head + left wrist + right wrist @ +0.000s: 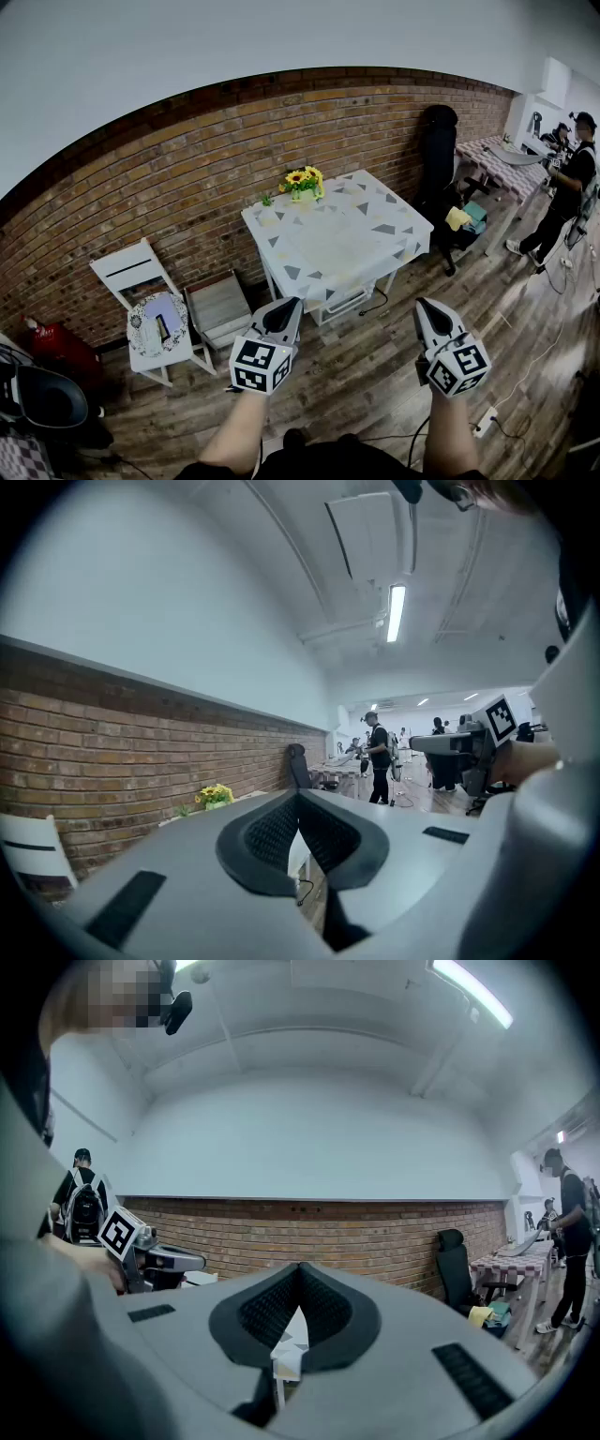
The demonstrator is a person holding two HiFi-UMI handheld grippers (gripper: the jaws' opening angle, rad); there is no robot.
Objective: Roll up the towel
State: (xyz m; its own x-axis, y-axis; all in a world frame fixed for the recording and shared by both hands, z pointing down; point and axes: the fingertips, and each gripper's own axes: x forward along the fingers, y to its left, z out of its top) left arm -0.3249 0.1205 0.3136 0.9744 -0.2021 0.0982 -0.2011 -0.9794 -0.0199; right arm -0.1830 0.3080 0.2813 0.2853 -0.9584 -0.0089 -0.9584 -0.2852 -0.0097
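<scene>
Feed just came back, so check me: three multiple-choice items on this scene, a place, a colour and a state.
1. Where do the sunflowers stand? A on the table, by the brick wall. B on the floor. C on a chair.
2. The colour of the office chair? A white. B black. C red.
3. The jaws of the left gripper and right gripper? A apart. B together, empty. C shut on a towel.
1 A: the head view shows them at the tabletop's far corner. 2 B: black throughout. 3 B: each gripper view shows pads meeting.
</scene>
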